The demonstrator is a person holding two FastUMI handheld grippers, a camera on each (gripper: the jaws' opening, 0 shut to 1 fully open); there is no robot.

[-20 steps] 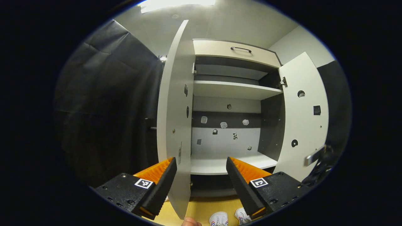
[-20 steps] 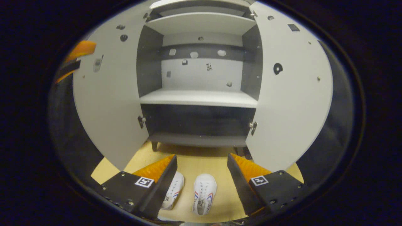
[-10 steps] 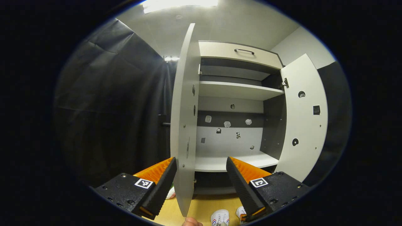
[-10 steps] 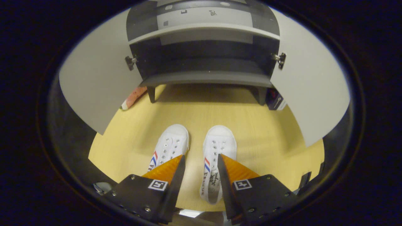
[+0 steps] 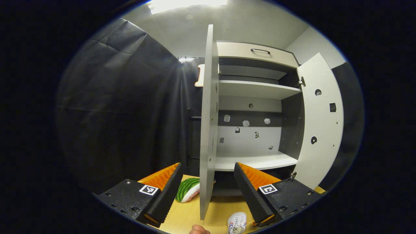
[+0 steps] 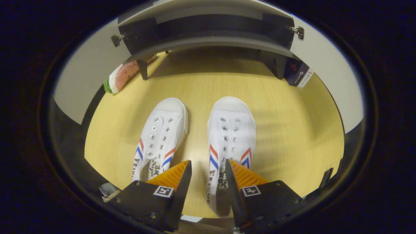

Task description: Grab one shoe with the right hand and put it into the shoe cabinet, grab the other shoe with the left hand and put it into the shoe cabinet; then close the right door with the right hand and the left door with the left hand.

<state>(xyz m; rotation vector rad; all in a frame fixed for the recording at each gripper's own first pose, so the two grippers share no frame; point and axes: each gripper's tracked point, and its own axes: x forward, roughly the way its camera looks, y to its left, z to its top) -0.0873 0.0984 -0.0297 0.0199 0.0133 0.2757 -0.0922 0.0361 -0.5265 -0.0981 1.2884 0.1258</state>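
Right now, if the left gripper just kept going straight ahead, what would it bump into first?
Most likely the edge of the cabinet's open left door, which stands edge-on between the left gripper fingers; how far off is unclear.

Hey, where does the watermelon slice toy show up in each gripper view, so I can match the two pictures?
Left gripper view: the watermelon slice toy lies low and centre-left on the floor, left of the left door's edge.
Right gripper view: it lies upper left, beside the cabinet's front leg.
Shared landmark: the white shoes on the wooden floor.
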